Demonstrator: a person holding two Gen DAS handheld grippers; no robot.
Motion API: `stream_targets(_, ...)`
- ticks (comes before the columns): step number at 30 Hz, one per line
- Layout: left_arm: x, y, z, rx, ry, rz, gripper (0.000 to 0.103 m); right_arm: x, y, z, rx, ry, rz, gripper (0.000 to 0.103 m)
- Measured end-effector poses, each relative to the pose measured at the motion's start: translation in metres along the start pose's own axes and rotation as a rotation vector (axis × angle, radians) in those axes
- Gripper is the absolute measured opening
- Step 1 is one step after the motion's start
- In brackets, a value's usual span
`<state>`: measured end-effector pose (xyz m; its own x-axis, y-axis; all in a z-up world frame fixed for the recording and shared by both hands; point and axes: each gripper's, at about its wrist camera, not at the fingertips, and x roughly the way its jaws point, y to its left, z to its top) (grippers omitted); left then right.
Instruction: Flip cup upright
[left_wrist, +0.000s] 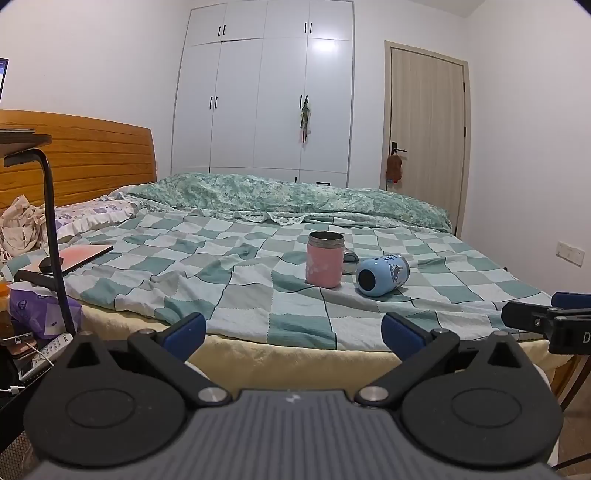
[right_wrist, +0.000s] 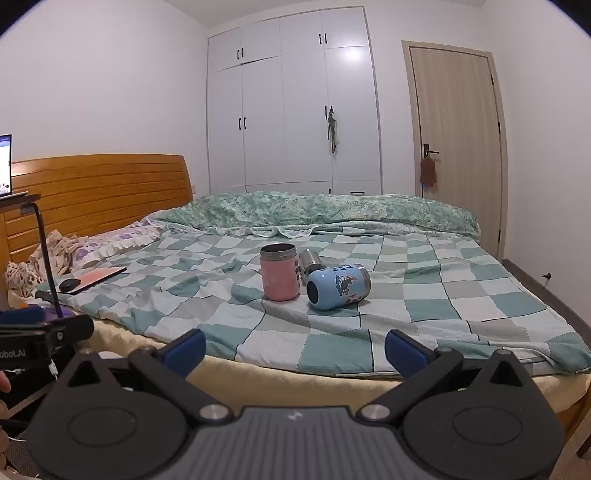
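We're at the approach: both claws, left gripper (left_wrist: 291, 330) and right gripper (right_wrist: 293, 349), hang wide open and empty at the frame bottom, short of the bed (right_wrist: 332, 384). The blue cup (right_wrist: 338, 286) lies on its side mid-frame, just right of the upright pink cup (right_wrist: 279, 275). Next, we judge, comes a reach in and a grip across its body.

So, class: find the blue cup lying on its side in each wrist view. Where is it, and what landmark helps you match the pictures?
Left wrist: blue cup lies right of centre on the checked bedspread.
Right wrist: blue cup lies just right of centre.
Shared landmark: the upright pink cup stands immediately to its left in both.
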<state>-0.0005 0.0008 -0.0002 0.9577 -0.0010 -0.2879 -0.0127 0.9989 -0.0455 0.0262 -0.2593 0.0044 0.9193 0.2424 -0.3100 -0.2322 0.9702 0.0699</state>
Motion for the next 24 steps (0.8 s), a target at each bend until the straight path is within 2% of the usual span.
stream_targets(24,0.0011,-0.0046,-0.0007,0.013,-0.002,0.000,0.103,-0.0015,0.0023,0.0007,-0.020,-0.006,-0.006,0.103)
